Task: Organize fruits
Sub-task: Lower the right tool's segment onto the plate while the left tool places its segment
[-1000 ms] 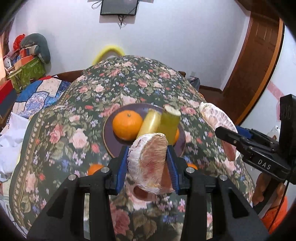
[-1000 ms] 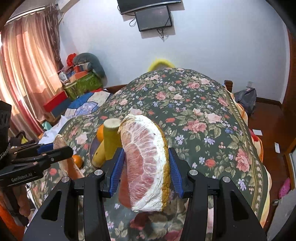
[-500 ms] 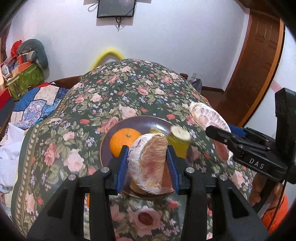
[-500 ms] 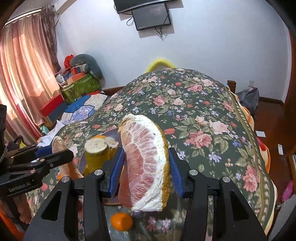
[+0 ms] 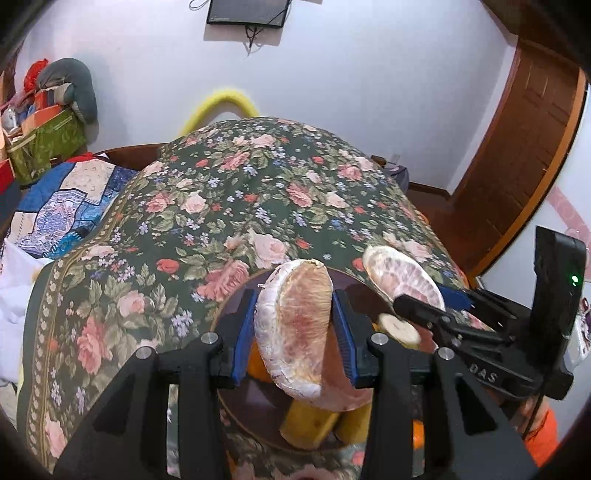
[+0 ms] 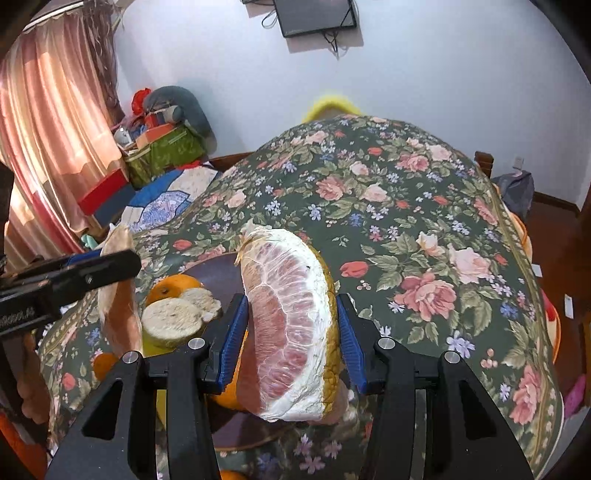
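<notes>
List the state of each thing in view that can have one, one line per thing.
left claw: shut on a pomelo wedge, held over the plate.
right claw: shut on a second pomelo wedge, flesh showing.
plate: on the floral cloth, holding fruit.
orange: whole, on the plate.
yellow-green cut pieces: on the plate, cut ends up.
wall screen: dark.

tablecloth (image 5: 229,206): woven floral cloth | plate (image 6: 218,273): glossy | door (image 5: 524,155): wood

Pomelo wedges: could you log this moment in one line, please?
left gripper: pomelo wedge | right gripper: pomelo wedge | both over plate
</notes>
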### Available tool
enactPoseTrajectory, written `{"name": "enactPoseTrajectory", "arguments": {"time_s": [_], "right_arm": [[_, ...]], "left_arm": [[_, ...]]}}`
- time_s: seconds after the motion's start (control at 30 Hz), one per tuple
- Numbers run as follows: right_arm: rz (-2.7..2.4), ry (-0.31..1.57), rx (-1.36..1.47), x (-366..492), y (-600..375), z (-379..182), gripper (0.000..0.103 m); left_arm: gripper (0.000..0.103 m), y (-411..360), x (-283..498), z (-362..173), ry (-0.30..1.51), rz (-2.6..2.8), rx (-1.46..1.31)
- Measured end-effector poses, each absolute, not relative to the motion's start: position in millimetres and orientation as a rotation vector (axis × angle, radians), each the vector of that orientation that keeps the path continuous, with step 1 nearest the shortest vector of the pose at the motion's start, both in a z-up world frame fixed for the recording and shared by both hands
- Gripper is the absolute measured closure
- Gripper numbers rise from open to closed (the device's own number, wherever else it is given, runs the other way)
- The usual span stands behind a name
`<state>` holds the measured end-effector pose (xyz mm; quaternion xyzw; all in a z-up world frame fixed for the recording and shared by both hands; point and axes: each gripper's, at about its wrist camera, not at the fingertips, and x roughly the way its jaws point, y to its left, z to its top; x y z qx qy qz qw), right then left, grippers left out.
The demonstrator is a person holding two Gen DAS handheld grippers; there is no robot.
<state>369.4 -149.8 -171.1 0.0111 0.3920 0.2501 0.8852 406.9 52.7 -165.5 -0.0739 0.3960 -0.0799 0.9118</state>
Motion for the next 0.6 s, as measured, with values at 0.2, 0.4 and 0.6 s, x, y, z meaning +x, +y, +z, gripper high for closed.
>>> {"name": "enactPoseTrajectory", "arguments": {"time_s": [0.2, 0.4, 0.6], "right_arm": [[0.532, 0.842, -0.010, 378, -141, -179, 0.059], [0.550, 0.879, -0.006, 386, -142, -185, 0.058], [0.543, 0.881, -0.025, 387, -143, -185, 0.057]], "left_arm": [[0.063, 53, 430, -177, 0.850, -0.148, -0.152], [0.063, 49, 441, -188, 0.895, -0.134, -0.145], [0.056, 51, 441, -196, 0.925, -0.156, -0.178]]}}
